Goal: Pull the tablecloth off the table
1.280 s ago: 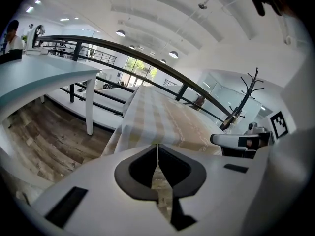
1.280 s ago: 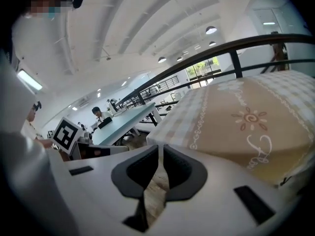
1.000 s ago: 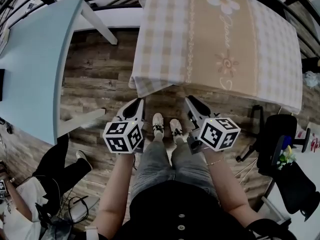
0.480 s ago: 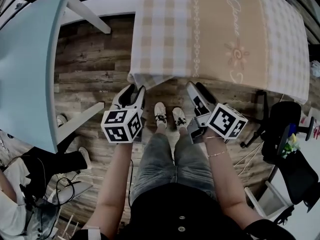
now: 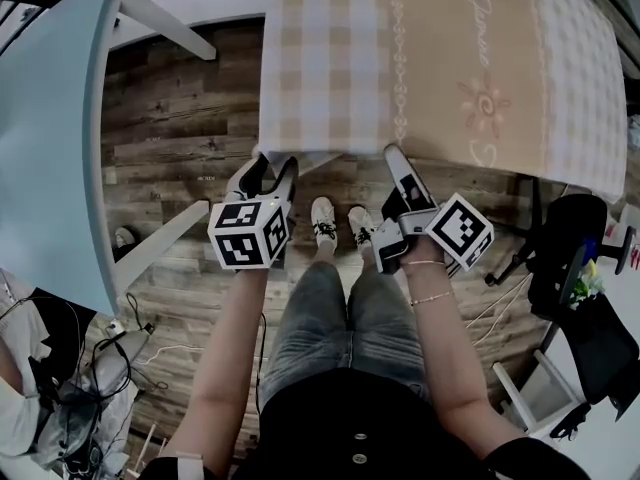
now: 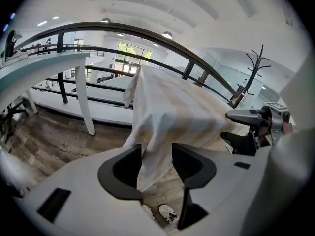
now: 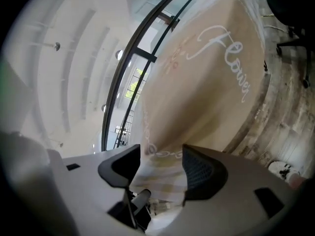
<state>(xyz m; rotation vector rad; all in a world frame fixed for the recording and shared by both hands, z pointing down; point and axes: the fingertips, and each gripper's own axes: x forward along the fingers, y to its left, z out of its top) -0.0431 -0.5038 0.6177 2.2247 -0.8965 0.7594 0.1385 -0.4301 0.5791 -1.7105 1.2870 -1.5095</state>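
One tablecloth (image 5: 440, 68), its far end cut off above

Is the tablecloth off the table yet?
No, the checked tablecloth lies spread flat on top, its near edge hanging above the wooden floor.

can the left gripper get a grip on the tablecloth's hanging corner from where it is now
Probably yes. The left gripper has just been opening its jaws, and the tablecloth corner hangs right between them, pads not yet pressing. Nothing else stands in the way; closing should catch it.
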